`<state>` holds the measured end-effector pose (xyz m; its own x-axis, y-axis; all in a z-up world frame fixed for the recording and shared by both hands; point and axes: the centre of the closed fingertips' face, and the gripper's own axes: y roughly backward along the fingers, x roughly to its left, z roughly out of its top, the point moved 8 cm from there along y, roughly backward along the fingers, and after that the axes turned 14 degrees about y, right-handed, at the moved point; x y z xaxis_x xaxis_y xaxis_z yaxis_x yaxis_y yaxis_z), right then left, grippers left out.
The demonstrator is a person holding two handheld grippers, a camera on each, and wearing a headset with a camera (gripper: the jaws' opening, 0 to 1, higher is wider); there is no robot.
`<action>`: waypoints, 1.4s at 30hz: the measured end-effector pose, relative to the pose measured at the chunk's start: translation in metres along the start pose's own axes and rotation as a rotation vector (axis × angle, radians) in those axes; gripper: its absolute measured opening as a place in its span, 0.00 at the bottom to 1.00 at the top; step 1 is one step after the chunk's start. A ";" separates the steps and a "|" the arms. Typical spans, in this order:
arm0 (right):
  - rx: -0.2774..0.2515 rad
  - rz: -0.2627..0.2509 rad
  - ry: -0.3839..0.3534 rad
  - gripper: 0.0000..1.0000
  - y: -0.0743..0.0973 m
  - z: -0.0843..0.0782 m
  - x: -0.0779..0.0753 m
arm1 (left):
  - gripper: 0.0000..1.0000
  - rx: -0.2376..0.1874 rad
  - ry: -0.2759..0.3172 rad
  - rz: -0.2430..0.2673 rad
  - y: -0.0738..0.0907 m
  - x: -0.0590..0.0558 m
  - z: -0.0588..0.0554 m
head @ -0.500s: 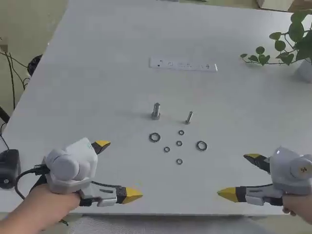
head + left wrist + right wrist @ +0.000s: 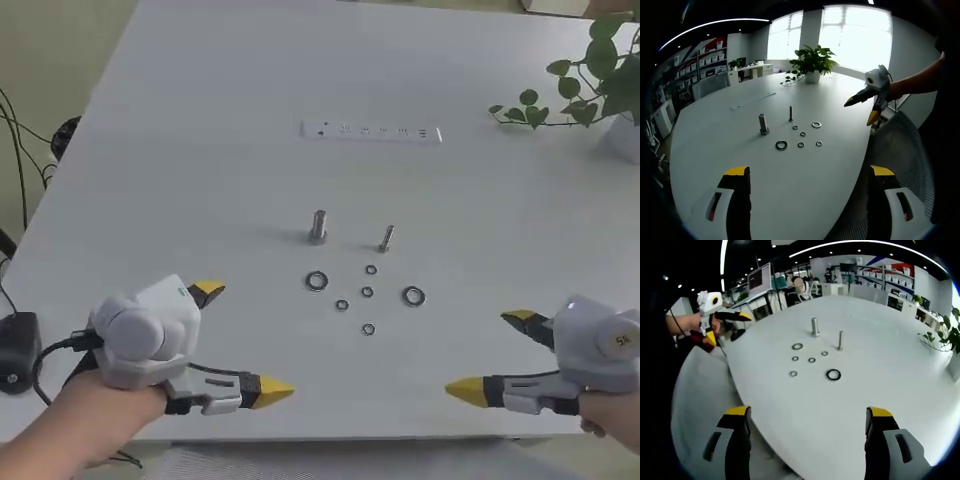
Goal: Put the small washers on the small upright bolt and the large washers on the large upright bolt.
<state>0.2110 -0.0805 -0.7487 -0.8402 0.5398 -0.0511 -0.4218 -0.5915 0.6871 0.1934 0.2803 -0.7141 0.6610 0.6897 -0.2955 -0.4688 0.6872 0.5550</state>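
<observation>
Washers all lie loose and flat on the white tabletop (image 2: 200,180): four small silver metal ring washers (image 2: 367,293) and two large silver metal ring washers (image 2: 316,281). One large washer sits at each side of the cluster, with the small ones between. The cluster is just on the near side of the two bolts, and none touches a bolt. Behind it the large upright grey metal bolt (image 2: 318,226) stands on the left. The small upright grey metal bolt (image 2: 386,238) stands near it on the right, the two apart. Further back lies a long white power strip (image 2: 371,132), with a green potted plant (image 2: 590,80) at the far right edge.

The left gripper (image 2: 242,340), white body with black yellow-tipped jaws, hovers over the near left edge of the table, held in a hand. Its jaws are spread wide, empty, touching nothing. The right gripper (image 2: 491,354), same build, hovers at the near right edge, jaws equally wide, empty. Both are well apart from the washers.

Left gripper view: own jaws wide apart, washers and bolts far ahead between them. Right gripper view: the same.
</observation>
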 end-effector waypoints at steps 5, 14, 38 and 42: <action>0.021 0.024 0.035 0.96 -0.004 0.001 0.002 | 0.98 -0.003 0.025 0.008 0.000 0.002 0.002; 0.022 0.015 0.077 0.95 0.006 0.021 -0.002 | 0.98 -0.056 0.035 -0.001 -0.003 -0.005 0.016; 0.176 0.155 0.308 0.75 -0.048 0.061 -0.048 | 0.94 -0.024 0.063 0.032 -0.015 -0.018 0.003; 0.215 0.188 0.352 0.71 -0.056 0.061 -0.053 | 0.94 -0.041 0.089 0.031 -0.013 -0.016 0.006</action>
<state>0.3002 -0.0393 -0.7399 -0.9759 0.1762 -0.1284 -0.2014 -0.5024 0.8408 0.1922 0.2587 -0.7121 0.5921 0.7273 -0.3472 -0.5135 0.6725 0.5330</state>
